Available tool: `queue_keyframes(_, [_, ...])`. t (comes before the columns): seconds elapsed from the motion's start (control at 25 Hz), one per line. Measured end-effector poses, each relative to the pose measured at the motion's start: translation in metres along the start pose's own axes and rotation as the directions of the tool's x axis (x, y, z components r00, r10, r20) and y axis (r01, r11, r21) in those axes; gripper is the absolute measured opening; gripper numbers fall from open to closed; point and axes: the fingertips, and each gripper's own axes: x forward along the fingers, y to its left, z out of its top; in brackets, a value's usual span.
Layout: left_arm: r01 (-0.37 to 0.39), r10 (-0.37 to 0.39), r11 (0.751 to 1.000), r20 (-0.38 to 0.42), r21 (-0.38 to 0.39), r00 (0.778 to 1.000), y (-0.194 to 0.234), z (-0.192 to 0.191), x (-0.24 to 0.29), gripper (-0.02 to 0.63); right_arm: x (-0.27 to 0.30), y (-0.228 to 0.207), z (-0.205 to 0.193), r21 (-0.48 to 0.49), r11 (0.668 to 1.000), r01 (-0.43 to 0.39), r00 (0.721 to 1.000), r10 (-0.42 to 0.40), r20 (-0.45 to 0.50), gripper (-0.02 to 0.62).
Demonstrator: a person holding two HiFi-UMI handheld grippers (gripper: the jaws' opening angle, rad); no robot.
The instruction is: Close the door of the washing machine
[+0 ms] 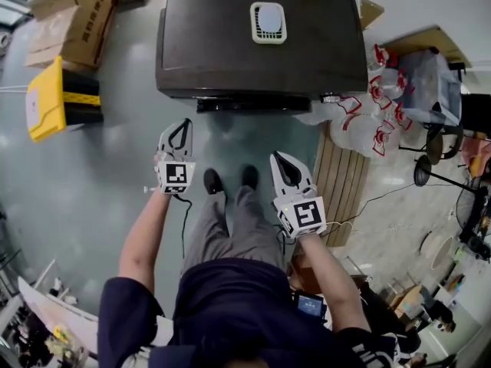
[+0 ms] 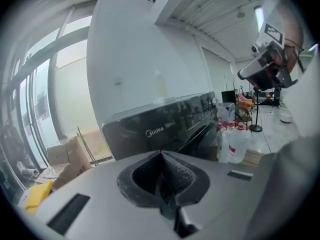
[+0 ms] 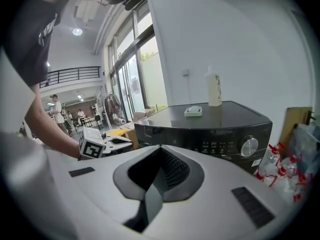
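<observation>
Seemingly with the closing done, the head view showed the left gripper (image 1: 182, 123) and right gripper (image 1: 279, 156) both clamped shut and empty, the washing machine (image 1: 230, 52) ahead of their tips. The left gripper view had the door (image 2: 205, 140) apparently flush beyond its joined jaws. The right gripper view showed the control panel (image 3: 225, 146) ahead; a confirming push seemed all that remained.

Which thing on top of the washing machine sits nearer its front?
The white dish, midway across the top; the bottle stands behind it at the back edge.
</observation>
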Motion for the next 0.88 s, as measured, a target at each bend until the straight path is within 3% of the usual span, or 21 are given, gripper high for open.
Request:
queue_keyframes(0.48, [-0.076, 0.089, 0.994, 0.174, -0.084, 0.981, 0.023, 0.097, -0.063, 0.025, -0.03, -0.007, 0.065, -0.035, 0.999, 0.027, 0.995, -0.024, 0.095, 0.02])
queue_keyframes(0.88, [-0.095, 0.125, 0.987, 0.249, -0.13, 0.96, 0.037, 0.16, -0.099, 0.025, -0.05, -0.016, 0.124, -0.103, 0.99, 0.092, 0.971, -0.067, 0.229, 0.02])
